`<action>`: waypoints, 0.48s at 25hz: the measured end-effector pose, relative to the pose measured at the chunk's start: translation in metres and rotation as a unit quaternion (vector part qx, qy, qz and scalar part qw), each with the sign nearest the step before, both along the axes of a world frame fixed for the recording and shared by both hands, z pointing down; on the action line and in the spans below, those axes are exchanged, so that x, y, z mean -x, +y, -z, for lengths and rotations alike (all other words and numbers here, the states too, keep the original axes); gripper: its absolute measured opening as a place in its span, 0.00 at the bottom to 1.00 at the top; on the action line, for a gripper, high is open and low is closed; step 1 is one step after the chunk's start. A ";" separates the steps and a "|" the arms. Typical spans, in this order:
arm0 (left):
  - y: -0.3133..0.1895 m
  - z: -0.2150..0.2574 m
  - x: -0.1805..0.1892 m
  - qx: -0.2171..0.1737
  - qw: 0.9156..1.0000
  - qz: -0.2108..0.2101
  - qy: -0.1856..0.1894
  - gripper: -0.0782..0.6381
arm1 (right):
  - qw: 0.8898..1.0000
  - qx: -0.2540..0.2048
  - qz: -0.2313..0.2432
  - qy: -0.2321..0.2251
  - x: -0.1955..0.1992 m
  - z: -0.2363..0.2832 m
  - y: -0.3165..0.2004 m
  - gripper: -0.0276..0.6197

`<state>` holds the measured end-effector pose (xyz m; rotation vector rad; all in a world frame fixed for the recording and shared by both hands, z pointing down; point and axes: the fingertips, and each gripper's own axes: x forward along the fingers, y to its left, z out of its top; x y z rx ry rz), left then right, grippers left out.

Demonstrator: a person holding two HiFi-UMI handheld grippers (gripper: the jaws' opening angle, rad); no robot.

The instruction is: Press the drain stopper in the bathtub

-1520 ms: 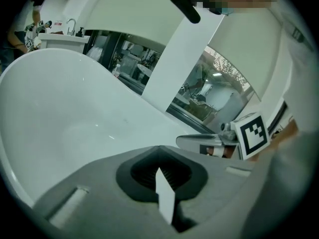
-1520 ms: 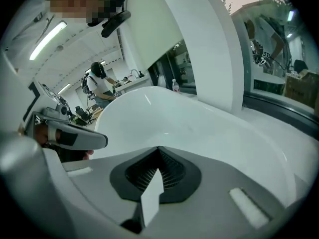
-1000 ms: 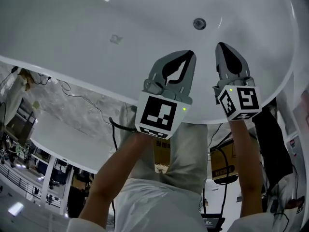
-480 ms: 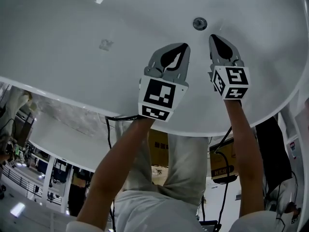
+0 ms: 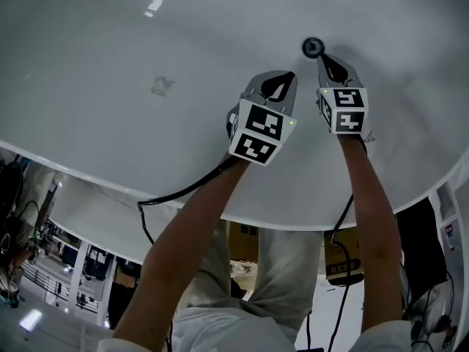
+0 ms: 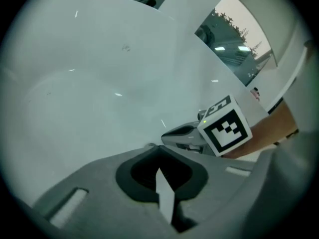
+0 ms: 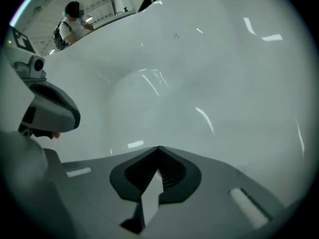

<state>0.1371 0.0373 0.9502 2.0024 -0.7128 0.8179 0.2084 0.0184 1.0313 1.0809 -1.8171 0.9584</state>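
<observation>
Head view: the round dark metal drain stopper (image 5: pixel 313 47) sits in the white bathtub (image 5: pixel 146 138) floor, just beyond the right tongs (image 5: pixel 327 59); the left tongs (image 5: pixel 286 78) lie farther off.
Left gripper view: left tongs closed tight, holding nothing.
Right gripper view: right tongs likewise closed, holding nothing.

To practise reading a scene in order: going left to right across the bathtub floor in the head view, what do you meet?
Small grey smudge → left gripper with grey jaws and a black-and-white marker cube → round dark metal drain stopper → right gripper of the same build, its tip at the stopper's right edge.
</observation>
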 end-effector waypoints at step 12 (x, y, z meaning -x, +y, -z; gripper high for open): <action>0.003 -0.058 0.011 0.023 0.999 -0.025 -0.016 0.11 | 0.996 0.083 0.002 0.038 0.010 -0.087 0.001 0.04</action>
